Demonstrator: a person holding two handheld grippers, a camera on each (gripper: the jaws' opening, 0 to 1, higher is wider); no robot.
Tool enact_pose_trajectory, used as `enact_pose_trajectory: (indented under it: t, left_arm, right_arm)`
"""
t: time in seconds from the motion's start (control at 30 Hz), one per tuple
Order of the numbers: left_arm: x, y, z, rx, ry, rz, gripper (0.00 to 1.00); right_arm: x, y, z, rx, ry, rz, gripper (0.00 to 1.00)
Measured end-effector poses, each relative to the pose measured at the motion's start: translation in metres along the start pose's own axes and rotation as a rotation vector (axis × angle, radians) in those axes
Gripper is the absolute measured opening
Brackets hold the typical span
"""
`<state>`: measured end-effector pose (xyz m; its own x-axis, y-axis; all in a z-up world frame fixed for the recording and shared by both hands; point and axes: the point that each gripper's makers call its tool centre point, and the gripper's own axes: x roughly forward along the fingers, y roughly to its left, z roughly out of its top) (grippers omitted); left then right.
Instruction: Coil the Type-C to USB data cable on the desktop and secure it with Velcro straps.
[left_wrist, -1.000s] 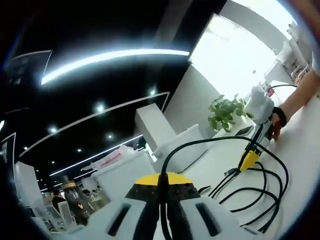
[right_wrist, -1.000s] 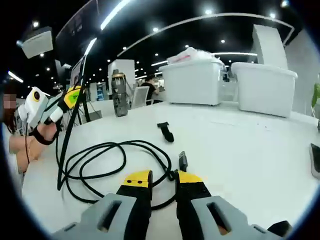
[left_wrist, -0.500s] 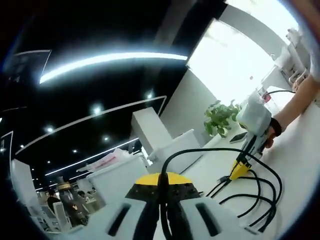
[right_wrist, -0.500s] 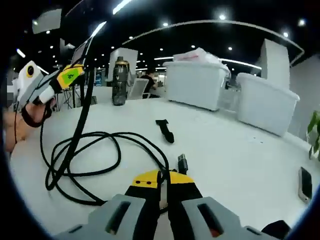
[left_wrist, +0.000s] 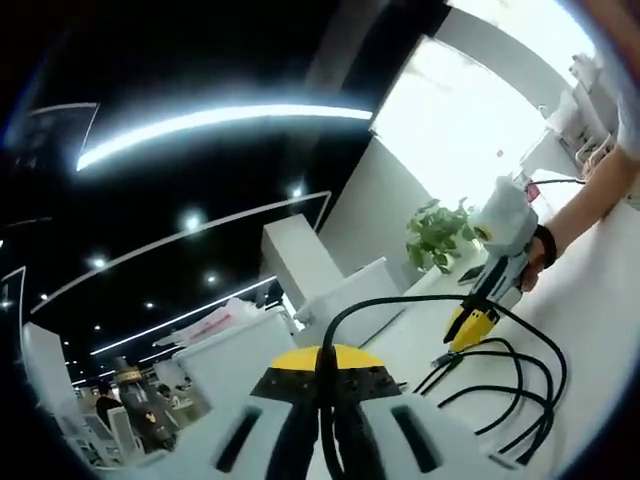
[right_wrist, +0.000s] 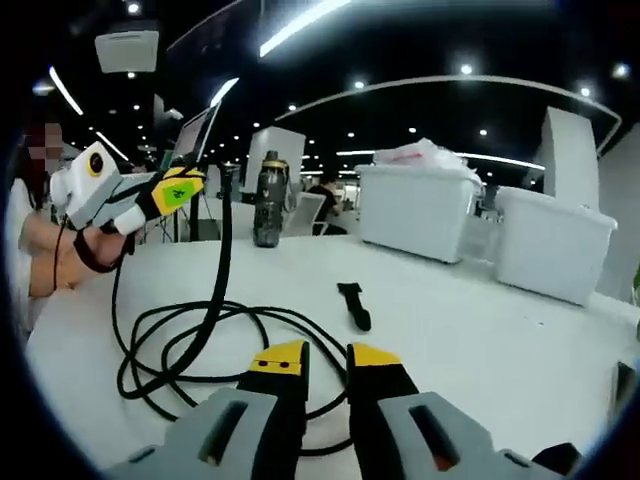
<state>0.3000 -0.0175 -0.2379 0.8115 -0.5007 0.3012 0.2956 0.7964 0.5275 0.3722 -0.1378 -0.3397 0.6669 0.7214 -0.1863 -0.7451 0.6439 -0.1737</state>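
Right now your left gripper (left_wrist: 322, 372) pinches the black data cable (right_wrist: 200, 345), holding a length of it up off the white desk (right_wrist: 480, 330), where the rest lies in loose loops; your right gripper (right_wrist: 327, 358) hovers spread over those loops, near the black Velcro strap (right_wrist: 353, 304)

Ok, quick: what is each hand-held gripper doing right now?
Left hand-held gripper: shut on the cable, lifted off the table.
Right hand-held gripper: open, holding nothing.
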Motion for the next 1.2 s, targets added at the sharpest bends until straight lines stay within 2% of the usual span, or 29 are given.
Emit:
enact_pose_trajectory:
  t: [0.07, 0.2, 0.33, 0.47, 0.57, 0.67, 0.73, 0.77, 0.83, 0.93, 1.03, 1.13, 1.2]
  left_arm:
    - [0.0, 0.001, 0.002, 0.003, -0.005, 0.002, 0.04]
    - [-0.001, 0.002, 0.006, 0.0, -0.018, 0.007, 0.04]
    - [-0.001, 0.001, 0.009, 0.002, -0.025, 0.004, 0.04]
    - [-0.002, 0.0, 0.011, 0.003, -0.03, 0.003, 0.04]
    - [-0.002, 0.0, 0.013, 0.003, -0.035, 0.005, 0.04]
    - [-0.002, 0.0, 0.013, 0.008, -0.033, 0.006, 0.04]
    - [-0.003, 0.0, 0.013, 0.007, -0.034, 0.007, 0.04]
    - [-0.003, 0.0, 0.013, 0.007, -0.034, 0.007, 0.04]
    - [-0.002, -0.002, 0.012, 0.008, -0.032, 0.002, 0.04]
    - [-0.002, -0.004, 0.011, 0.013, -0.027, -0.002, 0.04]
    - [-0.002, -0.004, 0.01, 0.017, -0.024, -0.004, 0.04]
    - [-0.001, -0.004, 0.01, 0.016, -0.024, -0.005, 0.04]
    - [-0.001, -0.005, 0.011, 0.017, -0.025, -0.007, 0.04]
  right_arm:
    - [0.001, -0.003, -0.007, -0.033, 0.04, -0.009, 0.14]
    - [0.001, -0.013, -0.022, 0.021, 0.102, -0.05, 0.14]
    - [0.003, -0.012, -0.034, 0.047, 0.152, -0.043, 0.17]
    - [0.005, -0.011, -0.033, 0.036, 0.162, -0.059, 0.16]
    - [0.004, -0.017, -0.032, -0.054, 0.182, -0.095, 0.07]
    - [0.002, -0.017, -0.034, 0.017, 0.2, -0.118, 0.07]
    - [0.002, -0.017, -0.034, 0.028, 0.206, -0.103, 0.05]
    - [0.002, -0.017, -0.033, 0.028, 0.203, -0.105, 0.03]
    - [0.003, -0.017, -0.032, -0.036, 0.194, -0.106, 0.02]
    - [0.002, -0.015, -0.029, -0.053, 0.184, -0.11, 0.01]
    - [0.0, -0.019, -0.012, -0.038, 0.112, -0.126, 0.01]
    - [-0.007, -0.021, 0.006, -0.06, 0.038, -0.15, 0.01]
    - [-0.013, -0.022, 0.022, -0.053, -0.03, -0.163, 0.01]
